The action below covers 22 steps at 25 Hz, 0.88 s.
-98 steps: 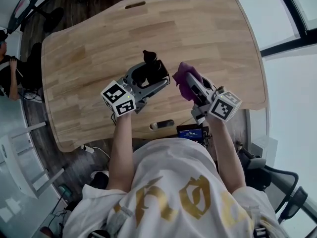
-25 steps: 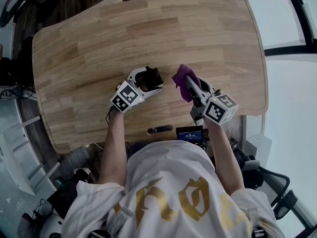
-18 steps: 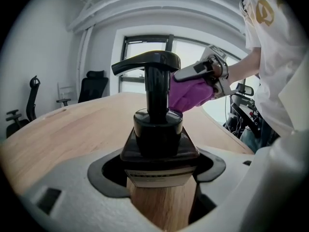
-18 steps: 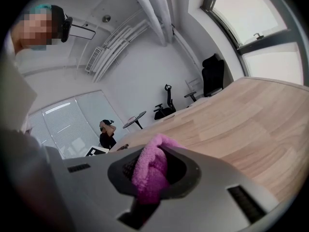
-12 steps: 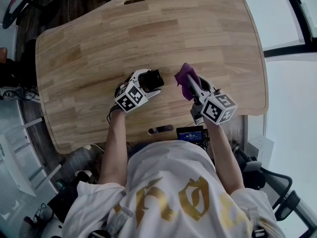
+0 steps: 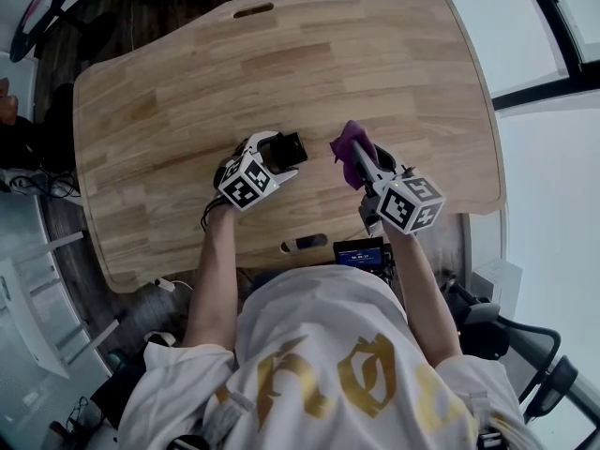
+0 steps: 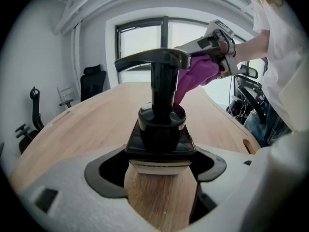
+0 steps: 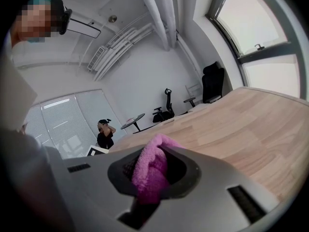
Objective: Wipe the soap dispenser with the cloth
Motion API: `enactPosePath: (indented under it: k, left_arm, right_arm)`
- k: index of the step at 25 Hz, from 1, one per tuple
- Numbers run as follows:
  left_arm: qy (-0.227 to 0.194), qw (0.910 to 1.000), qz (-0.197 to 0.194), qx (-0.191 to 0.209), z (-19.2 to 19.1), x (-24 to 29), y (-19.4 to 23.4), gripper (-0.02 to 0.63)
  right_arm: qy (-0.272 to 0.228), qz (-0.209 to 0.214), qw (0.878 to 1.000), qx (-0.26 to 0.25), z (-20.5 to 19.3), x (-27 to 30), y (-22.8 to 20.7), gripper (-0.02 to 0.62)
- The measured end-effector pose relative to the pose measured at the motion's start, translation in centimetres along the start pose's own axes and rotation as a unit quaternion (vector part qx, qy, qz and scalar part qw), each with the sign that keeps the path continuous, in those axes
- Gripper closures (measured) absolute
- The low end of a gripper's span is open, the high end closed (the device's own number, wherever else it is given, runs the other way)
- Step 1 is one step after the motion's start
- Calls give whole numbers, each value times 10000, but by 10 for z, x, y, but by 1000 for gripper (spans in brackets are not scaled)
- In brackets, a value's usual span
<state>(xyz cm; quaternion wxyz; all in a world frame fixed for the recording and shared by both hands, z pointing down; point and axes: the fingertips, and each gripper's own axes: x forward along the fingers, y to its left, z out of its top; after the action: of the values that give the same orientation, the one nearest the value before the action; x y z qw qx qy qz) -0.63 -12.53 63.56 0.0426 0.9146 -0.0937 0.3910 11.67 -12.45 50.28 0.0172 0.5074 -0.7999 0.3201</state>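
A black pump soap dispenser stands upright near the middle of the wooden table. My left gripper is shut on its body below the square shoulder. In the left gripper view the dispenser rises between the jaws, pump spout pointing left. A purple cloth bunches out of my right gripper, which is shut on it. The cloth hangs a little to the right of the dispenser, with a gap between them. In the left gripper view the cloth shows behind the pump head. The right gripper view shows only the cloth between the jaws.
A small screen device and a dark bar-shaped object sit at the table's near edge. A slot is cut in the far edge. Windows run along the right. Another person and office chairs are far off.
Since 3.9 s ago the left gripper has brought the dispenser down from a raised, tilted hold to upright and low. Over the last second both grippers have hardly moved.
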Motion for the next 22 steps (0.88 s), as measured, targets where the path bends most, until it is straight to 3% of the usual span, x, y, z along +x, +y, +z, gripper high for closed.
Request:
enactPosePath:
  k: [6, 8, 10, 12, 13, 14, 15, 17, 19, 20, 22]
  left_arm:
    - [124, 9995, 232, -174, -14, -30, -6, 250]
    - [-166, 9976, 490, -459, -9, -48, -3, 250]
    - [-722, 9904, 765, -901, 9, -70, 2, 252]
    - [-1297, 9779, 1113, -1203, 32, -96, 7, 283]
    - [-1555, 9700, 1373, -1269, 43, -111, 11, 378]
    - [-1788, 9604, 1675, -1324, 53, -126, 16, 515]
    - [-1998, 9495, 1964, -1412, 62, -141, 22, 589]
    - [-2392, 9265, 2347, -1710, 79, -166, 28, 597]
    - [-2740, 9075, 2492, -1982, 96, -185, 27, 597]
    - [-2856, 9020, 2514, -2042, 104, -191, 23, 597]
    - [-2940, 8991, 2536, -2021, 116, -197, 14, 597]
  right_arm:
    - [-71, -14, 9996, -264, 5, -10, 12, 561]
    - [-113, -13, 9993, -358, 7, -12, 18, 561]
    - [-204, -46, 9991, -365, 11, -14, 23, 561]
    - [-368, -69, 9986, -370, 18, -19, 30, 561]
    - [-441, -72, 9980, -440, 21, -21, 35, 561]
    - [-496, -73, 9972, -561, 25, -22, 41, 561]
    - [-544, -78, 9959, -721, 28, -23, 47, 561]
    - [-653, -114, 9922, -1059, 35, -25, 60, 561]
    - [-762, -180, 9880, -1328, 41, -29, 73, 561]
    - [-800, -208, 9863, -1427, 43, -31, 79, 561]
    - [-852, -233, 9838, -1560, 45, -34, 88, 563]
